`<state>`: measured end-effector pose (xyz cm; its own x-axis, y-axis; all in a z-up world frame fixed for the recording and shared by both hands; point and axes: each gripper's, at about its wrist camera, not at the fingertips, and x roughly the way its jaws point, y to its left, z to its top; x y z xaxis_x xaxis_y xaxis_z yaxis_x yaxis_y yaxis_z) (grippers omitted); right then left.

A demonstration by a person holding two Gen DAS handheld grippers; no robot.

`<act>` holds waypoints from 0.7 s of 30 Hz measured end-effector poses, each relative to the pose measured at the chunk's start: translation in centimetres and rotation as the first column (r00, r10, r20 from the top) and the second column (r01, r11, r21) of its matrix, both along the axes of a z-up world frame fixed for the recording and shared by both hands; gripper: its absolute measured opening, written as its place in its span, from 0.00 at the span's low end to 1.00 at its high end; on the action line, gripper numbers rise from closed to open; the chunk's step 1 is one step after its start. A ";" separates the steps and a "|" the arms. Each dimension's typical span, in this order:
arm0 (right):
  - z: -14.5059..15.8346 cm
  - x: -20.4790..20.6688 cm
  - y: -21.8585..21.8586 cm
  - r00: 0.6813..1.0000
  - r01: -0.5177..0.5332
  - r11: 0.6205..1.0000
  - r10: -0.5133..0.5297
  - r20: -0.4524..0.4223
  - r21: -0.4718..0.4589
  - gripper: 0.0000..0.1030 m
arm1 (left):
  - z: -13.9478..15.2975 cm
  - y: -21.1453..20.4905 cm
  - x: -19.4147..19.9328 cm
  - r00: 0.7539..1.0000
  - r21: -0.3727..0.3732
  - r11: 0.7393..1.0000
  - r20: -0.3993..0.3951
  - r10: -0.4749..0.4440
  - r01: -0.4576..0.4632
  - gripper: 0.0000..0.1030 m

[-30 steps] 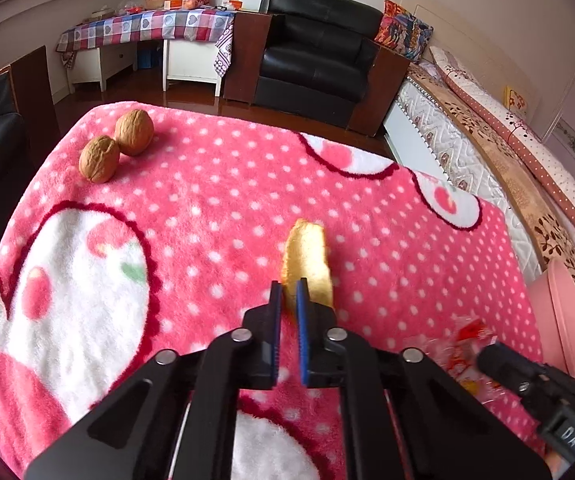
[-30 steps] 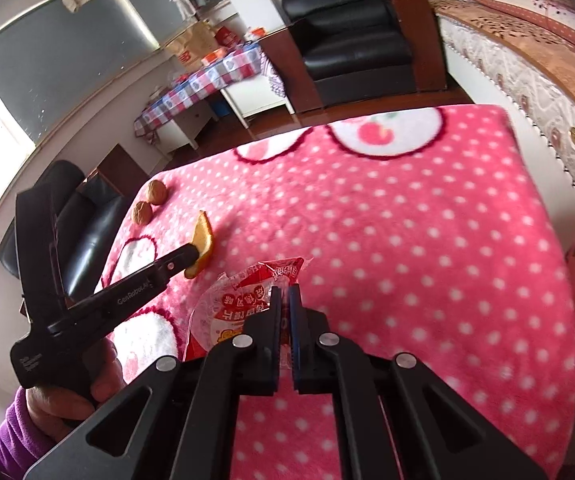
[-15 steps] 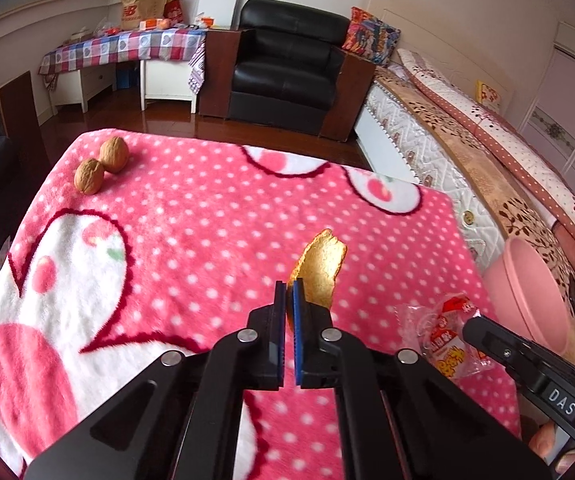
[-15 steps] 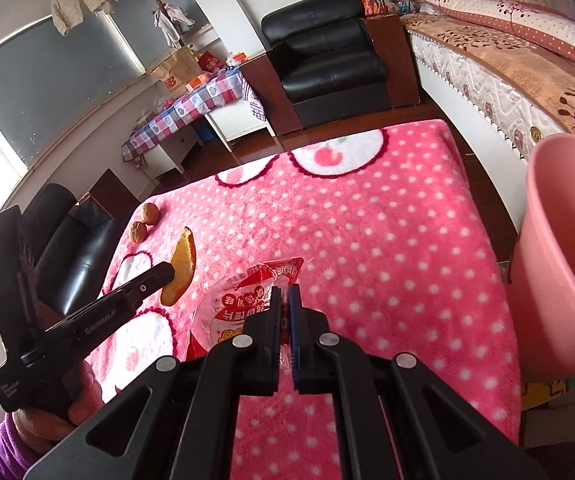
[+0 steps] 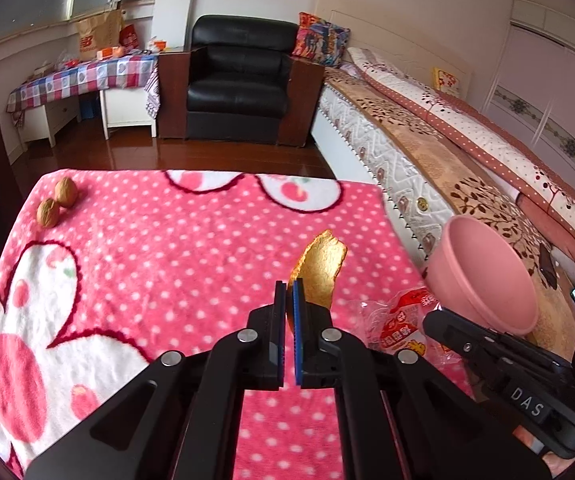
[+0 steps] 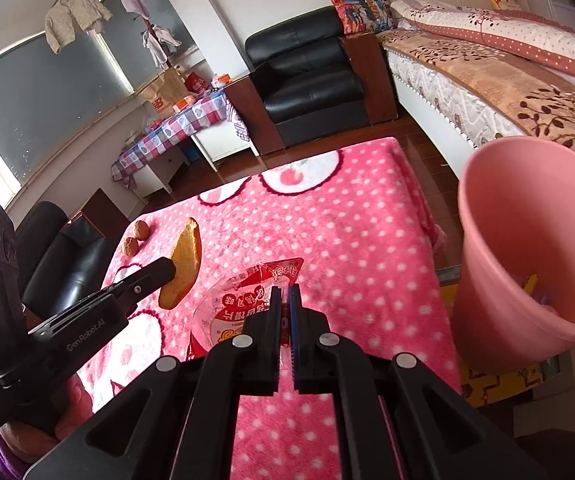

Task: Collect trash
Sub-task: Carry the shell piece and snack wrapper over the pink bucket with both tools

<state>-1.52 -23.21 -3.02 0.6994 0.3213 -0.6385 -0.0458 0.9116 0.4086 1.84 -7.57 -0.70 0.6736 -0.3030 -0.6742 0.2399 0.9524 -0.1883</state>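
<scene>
Orange peel (image 5: 319, 270), light and stiff-looking, hangs above the blanket (image 5: 167, 264), pinched at its lower end by the left gripper (image 5: 289, 296); the right gripper (image 6: 284, 300) pinches a flimsy, crinkly wrapper (image 6: 243, 300) near the pink bin (image 6: 527, 248).

Left wrist camera sits behind its own fingers, angled down across the pink blanket (image 5: 167, 264) toward the black armchair (image 5: 239, 80). Right wrist camera faces likewise, close above. Both views share the blanket, walnuts (image 5: 56, 202), pink bin (image 6: 527, 236), armchair and bed (image 5: 447, 152).
</scene>
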 end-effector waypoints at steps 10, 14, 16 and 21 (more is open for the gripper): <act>0.5 -1.5 -2.8 0.998 0.056 0.998 -0.056 0.009 0.003 0.03 | 1.6 -3.8 -1.2 0.996 0.019 0.998 0.059 -0.069 0.068 0.02; 0.7 -1.6 -3.7 0.997 0.078 0.997 -0.078 0.013 0.008 0.03 | 1.9 -5.0 -1.4 0.994 0.023 0.996 0.066 -0.084 0.083 0.02; 0.7 -1.8 -4.2 0.996 0.088 0.996 -0.088 0.016 0.009 0.03 | 2.0 -5.5 -1.5 0.993 0.025 0.996 0.069 -0.092 0.090 0.02; 0.8 -2.2 -5.1 0.994 0.109 0.994 -0.109 0.024 0.011 0.03 | 2.3 -6.6 -1.6 0.990 0.033 0.993 0.078 -0.115 0.112 0.02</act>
<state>-3.70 -28.34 -2.17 0.7460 0.2483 -0.6179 0.0432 0.9079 0.4170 0.21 -14.20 1.61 0.6879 -0.3621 -0.6291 0.3599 0.9228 -0.1376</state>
